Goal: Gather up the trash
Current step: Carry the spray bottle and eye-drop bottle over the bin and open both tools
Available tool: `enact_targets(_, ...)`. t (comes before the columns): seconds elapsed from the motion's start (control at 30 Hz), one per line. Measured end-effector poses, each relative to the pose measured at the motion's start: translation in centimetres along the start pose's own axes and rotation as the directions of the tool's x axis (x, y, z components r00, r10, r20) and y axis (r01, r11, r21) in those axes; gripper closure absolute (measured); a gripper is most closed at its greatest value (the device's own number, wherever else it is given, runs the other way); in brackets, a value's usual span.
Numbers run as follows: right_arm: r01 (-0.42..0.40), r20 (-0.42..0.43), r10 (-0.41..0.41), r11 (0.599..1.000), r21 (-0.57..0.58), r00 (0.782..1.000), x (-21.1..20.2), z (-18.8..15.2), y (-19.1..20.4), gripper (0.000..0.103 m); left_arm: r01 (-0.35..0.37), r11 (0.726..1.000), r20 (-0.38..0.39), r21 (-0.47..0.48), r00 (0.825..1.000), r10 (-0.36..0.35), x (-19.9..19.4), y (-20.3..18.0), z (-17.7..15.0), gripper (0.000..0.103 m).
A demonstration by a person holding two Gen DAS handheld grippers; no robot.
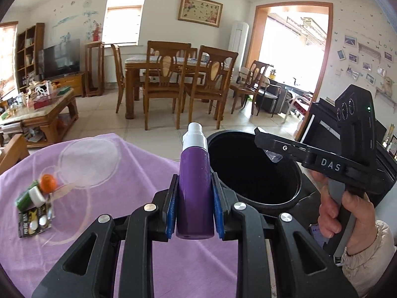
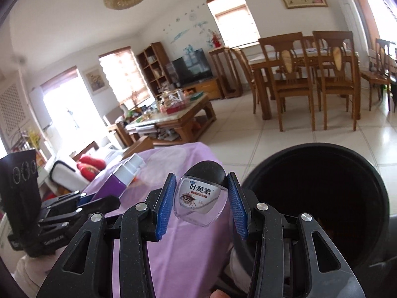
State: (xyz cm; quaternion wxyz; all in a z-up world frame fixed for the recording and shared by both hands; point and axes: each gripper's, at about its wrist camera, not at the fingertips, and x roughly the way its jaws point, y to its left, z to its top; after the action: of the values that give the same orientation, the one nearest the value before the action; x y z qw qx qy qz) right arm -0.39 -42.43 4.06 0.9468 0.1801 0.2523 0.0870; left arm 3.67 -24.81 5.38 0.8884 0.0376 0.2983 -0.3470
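The left gripper (image 1: 194, 207) has its fingers clamped on a purple bottle (image 1: 194, 191) with a white cap, held upright just beside the near rim of the black bin (image 1: 250, 198). The right gripper (image 2: 202, 204) holds a small clear packet (image 2: 201, 198) with an eye printed on it; its blue fingers (image 2: 165, 206) sit at the packet's edges, just beside the bin's mouth.

The packet looks pinched only by its thin edges, so it could slip out short of the bin and land on the table (image 1: 124, 223). With both grippers crowding the same opening, one could knock the other, or the bottle could strike the rim and bounce off.

The bin's inside is too dark to see its contents. More trash (image 1: 34, 206) lies on the table, well apart from the bin, blurred and hard to identify.
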Motion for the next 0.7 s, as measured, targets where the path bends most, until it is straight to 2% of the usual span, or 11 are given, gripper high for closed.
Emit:
enact_targets(0.23,0.093,0.002,-0.094,0.988,0.127,0.996,-2.5,-1.6,-9.7,0.061,0.09,0.995,-0.082,0.049,0.993,-0.086,7.2,-6.1,0.7,0.079)
enact_targets(0.33,0.115,-0.006,-0.115,0.98,0.162,0.993,-2.8,-2.5,-12.5,0.061,0.095,0.993,-0.117,0.071,0.989,-0.087,10.1,-8.0,0.7,0.079)
enact_targets(0.53,0.13,-0.029,-0.127,0.972,0.197,0.992,-1.4,-3.9,-15.2,0.061,0.097,0.991,-0.174,0.088,0.982,-0.08,13.9,-9.4,0.5,0.079)
enact_targets(0.7,0.132,-0.036,-0.127,0.97,0.205,0.991,-0.4,-4.4,-15.8,0.061,0.092,0.991,-0.197,0.098,0.978,-0.071,14.7,-10.3,-0.2,0.079)
